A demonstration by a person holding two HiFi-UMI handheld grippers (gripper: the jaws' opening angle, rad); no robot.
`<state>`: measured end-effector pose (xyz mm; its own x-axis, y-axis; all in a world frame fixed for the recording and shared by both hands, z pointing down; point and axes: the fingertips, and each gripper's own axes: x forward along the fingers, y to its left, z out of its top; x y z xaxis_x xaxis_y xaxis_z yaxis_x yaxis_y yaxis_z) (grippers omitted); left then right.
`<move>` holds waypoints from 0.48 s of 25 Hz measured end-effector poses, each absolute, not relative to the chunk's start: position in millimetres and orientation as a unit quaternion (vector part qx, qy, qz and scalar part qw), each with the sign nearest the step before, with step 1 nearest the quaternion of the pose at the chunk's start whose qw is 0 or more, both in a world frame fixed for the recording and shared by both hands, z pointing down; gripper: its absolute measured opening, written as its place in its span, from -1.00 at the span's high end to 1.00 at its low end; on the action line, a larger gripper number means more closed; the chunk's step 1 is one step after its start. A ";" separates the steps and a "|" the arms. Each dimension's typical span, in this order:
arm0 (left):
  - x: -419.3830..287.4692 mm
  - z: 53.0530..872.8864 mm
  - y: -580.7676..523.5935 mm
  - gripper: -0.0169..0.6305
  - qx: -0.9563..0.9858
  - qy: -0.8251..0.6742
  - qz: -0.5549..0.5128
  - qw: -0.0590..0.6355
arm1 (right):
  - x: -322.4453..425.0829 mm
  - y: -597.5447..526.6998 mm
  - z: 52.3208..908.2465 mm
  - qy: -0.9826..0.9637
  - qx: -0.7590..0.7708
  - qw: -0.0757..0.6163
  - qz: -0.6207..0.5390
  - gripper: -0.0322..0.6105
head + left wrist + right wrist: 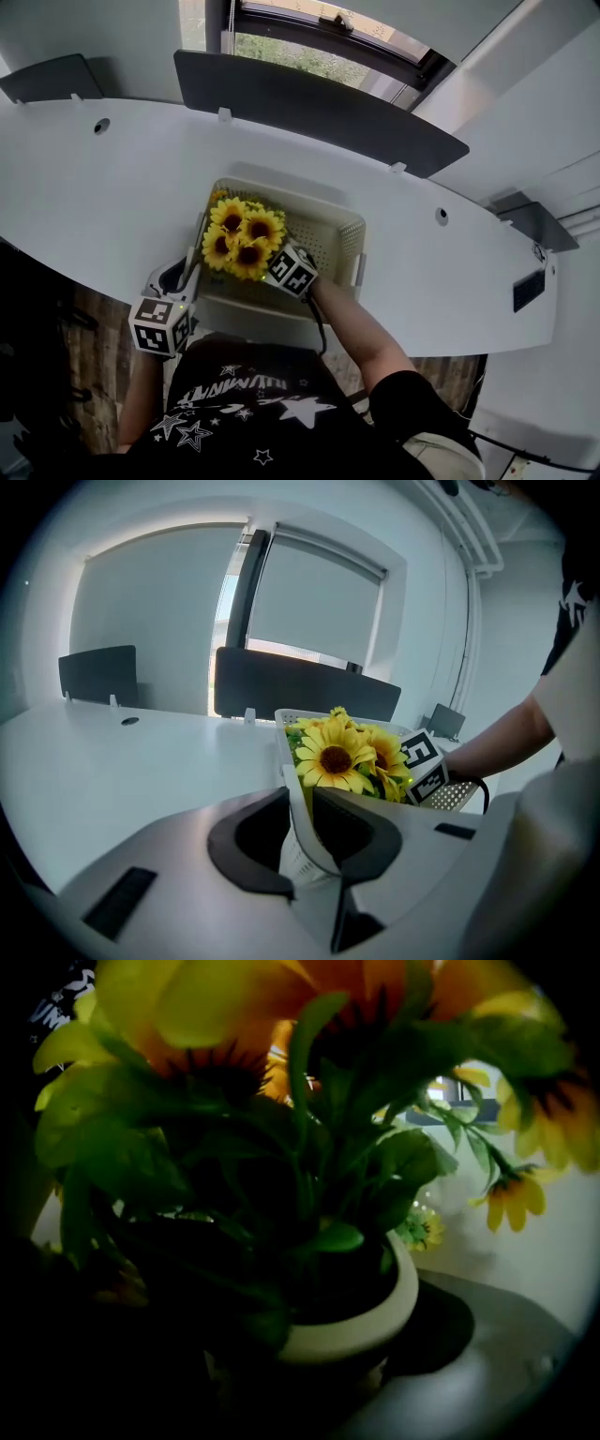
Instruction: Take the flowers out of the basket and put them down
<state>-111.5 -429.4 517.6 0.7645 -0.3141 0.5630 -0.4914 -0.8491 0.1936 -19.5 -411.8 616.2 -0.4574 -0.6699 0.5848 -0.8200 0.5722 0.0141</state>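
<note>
A bunch of yellow sunflowers (pixel 242 239) in a small white pot (pixel 361 1330) stands in the left half of a white perforated basket (pixel 328 234) on the desk. My left gripper (pixel 190 275) is at the basket's near left corner, and its jaws pinch the thin basket wall (pixel 300 850) between them. My right gripper (pixel 269 263) reaches into the basket from the near side, right up against the flowers. In the right gripper view the pot sits between the wide-open jaws, with leaves and blooms (pixel 234 1026) filling the view above it. The left jaw is lost in shadow.
The curved white desk (pixel 112 187) has a dark partition panel (pixel 309 108) along its far edge and round cable holes (pixel 101 125). The basket stands close to the desk's near edge, next to the person's body. Bare desk lies to the basket's left (pixel 131 752) and right.
</note>
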 end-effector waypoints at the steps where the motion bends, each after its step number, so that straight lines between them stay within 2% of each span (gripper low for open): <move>1: -111.1 516.3 -429.7 0.70 0.924 -0.220 0.264 0.167 | -22.2 -414.5 618.0 -0.842 0.440 0.283 0.134 -0.76; 6: -113.4 519.8 -430.4 0.71 0.922 -0.225 0.268 0.166 | -30.8 -433.0 623.2 -0.831 0.442 0.313 0.124 -0.76; 12: -114.2 519.9 -430.8 0.72 0.920 -0.230 0.268 0.168 | -31.6 -440.1 615.2 -0.836 0.456 0.275 0.133 -0.76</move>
